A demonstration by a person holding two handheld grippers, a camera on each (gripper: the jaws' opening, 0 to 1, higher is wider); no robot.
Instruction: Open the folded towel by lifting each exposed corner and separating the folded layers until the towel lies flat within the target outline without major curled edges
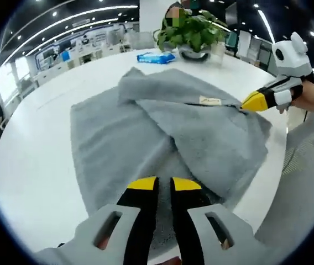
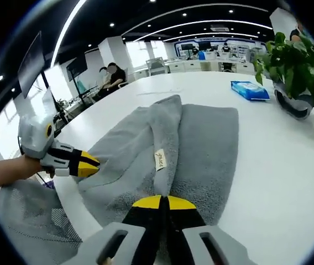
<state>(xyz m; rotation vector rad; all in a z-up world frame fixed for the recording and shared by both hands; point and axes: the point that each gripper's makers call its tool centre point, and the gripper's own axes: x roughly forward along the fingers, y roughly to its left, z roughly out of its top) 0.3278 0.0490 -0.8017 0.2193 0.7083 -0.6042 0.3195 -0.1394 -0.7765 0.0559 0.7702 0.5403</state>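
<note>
- My left gripper view, left to right: white round table (image 1: 30, 165), smooth and glossy; one grey towel (image 1: 118, 138), fluffy terry, partly folded, one flap lying diagonally over the lower layer with a small cream label (image 1: 210, 101) on its edge.
- Left gripper (image 1: 164, 185) at 6 o'clock: two black jaws with yellow tips, nearly together, clamped on the near edge of the towel. Towel runs from the jaws up toward 12.
- One blue packet (image 1: 156, 57) and one potted plant (image 1: 193, 33), leafy green in a dark bowl-shaped pot, at 12 o'clock, beyond the towel and apart from it.
- At 3 o'clock the right gripper (image 1: 252, 102), white body, yellow tip, closed on the flap's corner beside the label.
- My right gripper view, left to right: left gripper (image 2: 88, 164) at 9 o'clock, yellow tip at the towel's (image 2: 201, 143) left edge, a person's hand behind it.
- Right gripper (image 2: 163, 202) at 6 o'clock: jaws pressed together, pinching the towel's raised fold just below the label (image 2: 160, 159).
- Packet (image 2: 249, 90) and plant (image 2: 292, 66) at 2 o'clock, on bare table (image 2: 278, 165).
- Count: two grippers, one towel, one label, one packet, one plant.
</note>
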